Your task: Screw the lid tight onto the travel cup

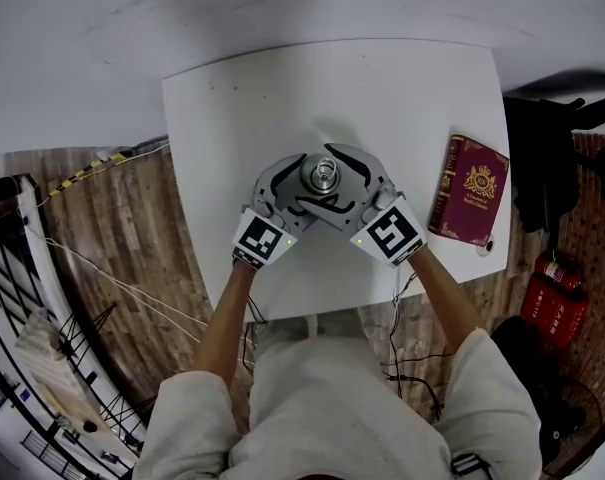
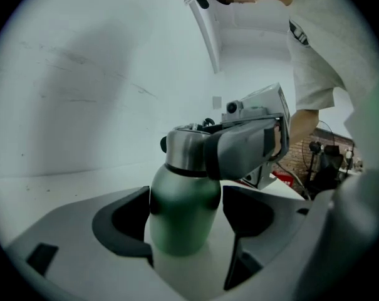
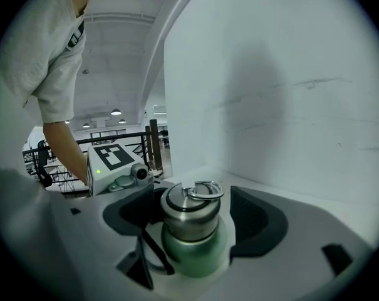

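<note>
Both grippers are crowded in on the travel cup point(image 2: 183, 215), and that hides a good deal. From the head view only the steel lid point(image 1: 324, 175) shows. The green body is buried under the grey jaws. The cup's foot is cut off in both gripper views, down behind the gripper bodies.

The left gripper point(image 2: 186, 196) comes in from the near left. Its dark pads sit against the green body on both sides, with no gap to be seen, so it has the cup clamped below the lid.

The right gripper point(image 3: 195, 196) comes in from the near right, with its jaws spread wide around the lid. The lid stands between them, and there's a clear gap to the right-hand pad. The left-hand pad is very close, and I can't tell whether it touches. In the left gripper view one of those jaws crosses the lid's right side and covers it.

The lid is on the cup, its wire ring point(image 3: 205, 190) lying flat on top. A dark band runs where steel meets green, but how tight it sits can't be read. What's inside the cup is hidden.

The cup stands upright in the middle of the white table point(image 1: 412, 98). A dark red book point(image 1: 469, 190) lies well apart at the right edge. A red extinguisher point(image 1: 552, 303) is on the floor beyond, its label too small to read.
</note>
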Available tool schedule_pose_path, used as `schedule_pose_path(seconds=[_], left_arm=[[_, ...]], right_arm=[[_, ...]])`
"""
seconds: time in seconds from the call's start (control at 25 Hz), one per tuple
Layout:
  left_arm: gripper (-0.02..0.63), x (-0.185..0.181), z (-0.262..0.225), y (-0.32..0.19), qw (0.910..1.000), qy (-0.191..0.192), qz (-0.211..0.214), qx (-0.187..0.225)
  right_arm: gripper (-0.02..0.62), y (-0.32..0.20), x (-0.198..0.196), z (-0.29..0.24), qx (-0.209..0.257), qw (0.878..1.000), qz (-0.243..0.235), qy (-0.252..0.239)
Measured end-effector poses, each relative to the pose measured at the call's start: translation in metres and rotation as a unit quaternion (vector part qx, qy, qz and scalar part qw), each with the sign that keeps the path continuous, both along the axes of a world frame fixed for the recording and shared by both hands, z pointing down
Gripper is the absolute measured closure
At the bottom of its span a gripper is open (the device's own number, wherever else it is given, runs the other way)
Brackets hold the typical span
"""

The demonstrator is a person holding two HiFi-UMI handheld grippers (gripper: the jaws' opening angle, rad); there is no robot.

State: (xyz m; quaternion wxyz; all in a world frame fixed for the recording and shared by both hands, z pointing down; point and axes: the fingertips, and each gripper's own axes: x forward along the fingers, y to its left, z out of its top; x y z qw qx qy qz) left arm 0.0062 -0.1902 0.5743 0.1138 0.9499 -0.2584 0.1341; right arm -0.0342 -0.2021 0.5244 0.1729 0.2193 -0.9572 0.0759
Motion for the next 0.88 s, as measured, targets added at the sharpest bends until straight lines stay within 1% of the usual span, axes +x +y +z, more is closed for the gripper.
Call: schedule_pose_path(seconds=[0.28, 0.44, 0.56, 0.6, 0.76, 0.88], left_arm=[[0.265, 0.005, -0.004, -0.008, 0.9998, 0.018, -0.004, 0.002], [0.266, 0.004, -0.004, -0.005, 0.9998, 0.015, 0.006, 0.006], [0.266, 0.003, -0.004, -0.005, 0.9998, 0.018, 0.01, 0.007], [0.266, 0.003, -0.004, -0.005, 0.9998, 0.018, 0.01, 0.008], [0.267, 0.003, -0.004, -0.005, 0.9997, 0.019, 0.01, 0.009], [0.266, 0.003, -0.004, -0.005, 0.9997, 0.019, 0.009, 0.01]], right_arm=[[0.252, -0.001, -0.01, 0.003, 0.004, 0.999, -0.046, 0.009], [0.27, 0.002, -0.012, 0.004, 0.005, 0.996, -0.08, 0.023], [0.308, 0.002, -0.012, 0.003, 0.011, 0.994, -0.1, 0.034], [0.319, 0.002, -0.013, 0.003, 0.012, 0.994, -0.104, 0.037], [0.325, 0.002, -0.012, 0.004, 0.013, 0.994, -0.101, 0.035], [0.327, 0.002, -0.011, 0.005, 0.017, 0.996, -0.083, 0.032]])
